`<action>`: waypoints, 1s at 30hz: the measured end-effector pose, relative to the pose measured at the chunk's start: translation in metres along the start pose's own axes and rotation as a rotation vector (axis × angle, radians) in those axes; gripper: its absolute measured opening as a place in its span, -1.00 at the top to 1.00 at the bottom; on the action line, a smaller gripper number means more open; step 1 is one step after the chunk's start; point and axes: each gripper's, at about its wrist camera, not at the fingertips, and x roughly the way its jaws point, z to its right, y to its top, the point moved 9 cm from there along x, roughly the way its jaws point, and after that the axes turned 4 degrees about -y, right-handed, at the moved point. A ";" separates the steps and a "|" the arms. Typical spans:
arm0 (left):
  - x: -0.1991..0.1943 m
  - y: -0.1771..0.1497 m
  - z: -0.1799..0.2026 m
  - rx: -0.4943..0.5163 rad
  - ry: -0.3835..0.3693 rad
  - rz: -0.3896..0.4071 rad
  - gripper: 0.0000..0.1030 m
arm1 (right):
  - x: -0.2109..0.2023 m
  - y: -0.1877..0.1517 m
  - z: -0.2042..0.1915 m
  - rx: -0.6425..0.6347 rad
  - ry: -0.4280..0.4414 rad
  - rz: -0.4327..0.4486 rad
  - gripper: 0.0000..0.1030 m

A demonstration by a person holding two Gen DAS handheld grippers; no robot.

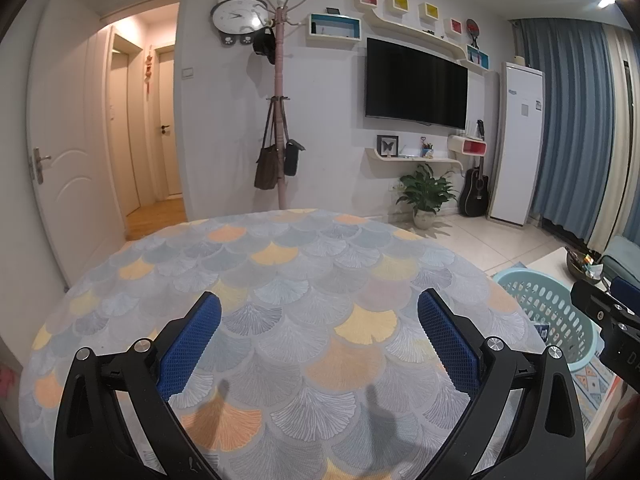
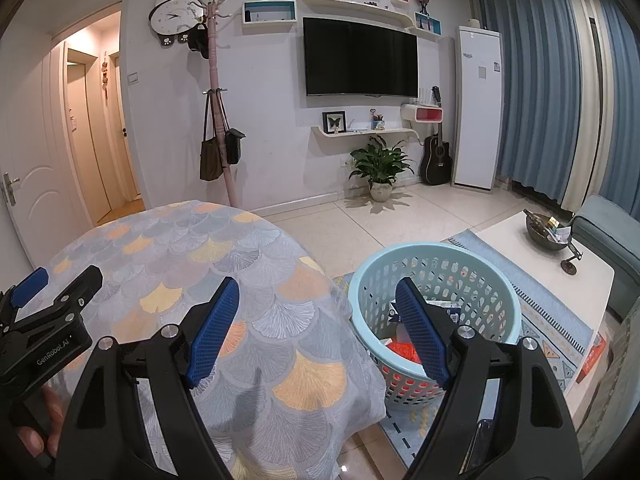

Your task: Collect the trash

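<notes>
Trash (image 2: 404, 350) lies in the basket (image 2: 496, 280); both my tools, left (image 1: 319, 322) and right (image 2: 318, 330), gape empty over the tabletop (image 1: 304, 256); next, I judge, find more.

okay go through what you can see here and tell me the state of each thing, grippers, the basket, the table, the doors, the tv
left gripper: open, empty, over the table.
right gripper: open, empty, near the basket.
laundry basket: upright on the floor beside the table, holding some trash.
table: covered with a fan-pattern cloth.
white door: open against the wall.
hallway door: shut.
TV: off.
curtains: drawn.
</notes>
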 end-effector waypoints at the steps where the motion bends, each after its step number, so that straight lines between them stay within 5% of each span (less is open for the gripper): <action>1: 0.000 0.001 0.000 0.000 0.000 0.000 -0.86 | 0.000 0.000 0.000 0.000 -0.001 0.000 -0.49; 22: -0.030 0.019 0.004 0.043 0.029 0.034 -0.86 | -0.008 0.003 -0.004 0.004 -0.002 0.013 -0.49; 30: -0.038 0.019 -0.019 -0.016 0.027 0.010 -0.86 | -0.018 0.011 -0.023 -0.044 0.011 0.023 -0.49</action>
